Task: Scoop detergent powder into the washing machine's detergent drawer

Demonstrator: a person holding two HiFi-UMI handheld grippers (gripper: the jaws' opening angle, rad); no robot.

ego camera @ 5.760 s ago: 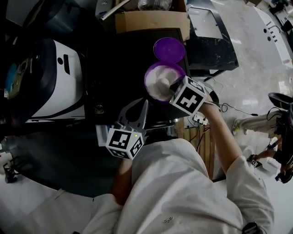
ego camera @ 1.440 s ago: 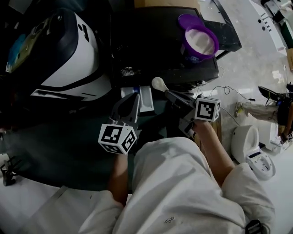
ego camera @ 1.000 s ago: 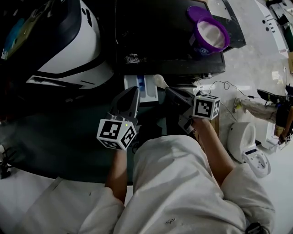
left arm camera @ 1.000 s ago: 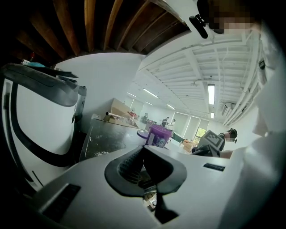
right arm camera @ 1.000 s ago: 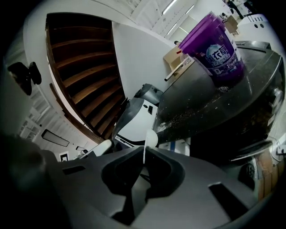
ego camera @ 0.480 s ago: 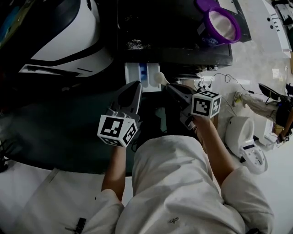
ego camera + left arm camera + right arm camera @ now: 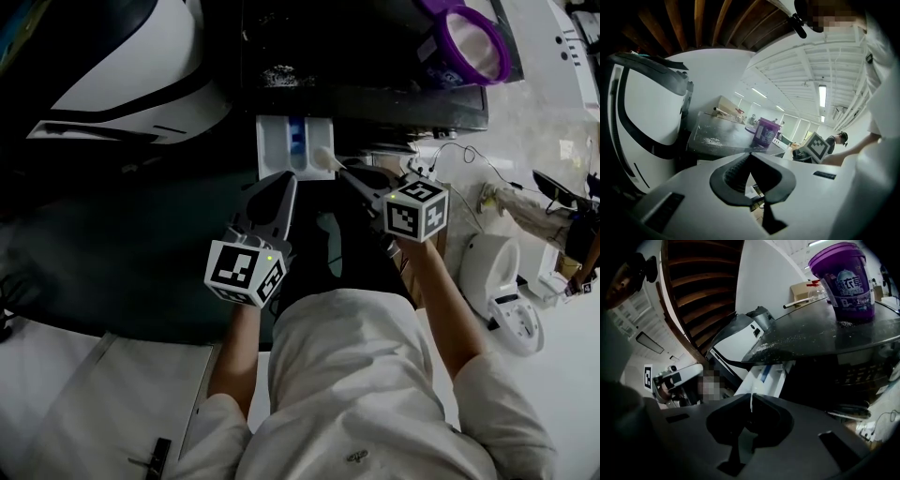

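Observation:
The white detergent drawer [image 7: 281,142] stands pulled out below the black machine top [image 7: 356,66]. My right gripper [image 7: 354,180] is shut on the handle of a white scoop [image 7: 324,157], whose bowl hangs over the drawer's right edge. In the right gripper view the scoop [image 7: 751,401] shows as a thin white edge between the shut jaws, with the drawer [image 7: 771,377] just beyond. The purple detergent tub [image 7: 472,45] stands open on the top at the far right. My left gripper [image 7: 278,195] is shut and empty, just in front of the drawer. Powder inside the scoop is not visible.
A white rounded machine [image 7: 112,66] with a dark lid fills the upper left. Spilled powder [image 7: 281,77] lies on the black top. A small white appliance [image 7: 497,277] and cables sit on the pale floor at right. The person's white shirt fills the lower middle.
The right gripper has carried the scoop from the purple tub down to the drawer and now closer over its right edge. The left gripper has stayed near the drawer's front.

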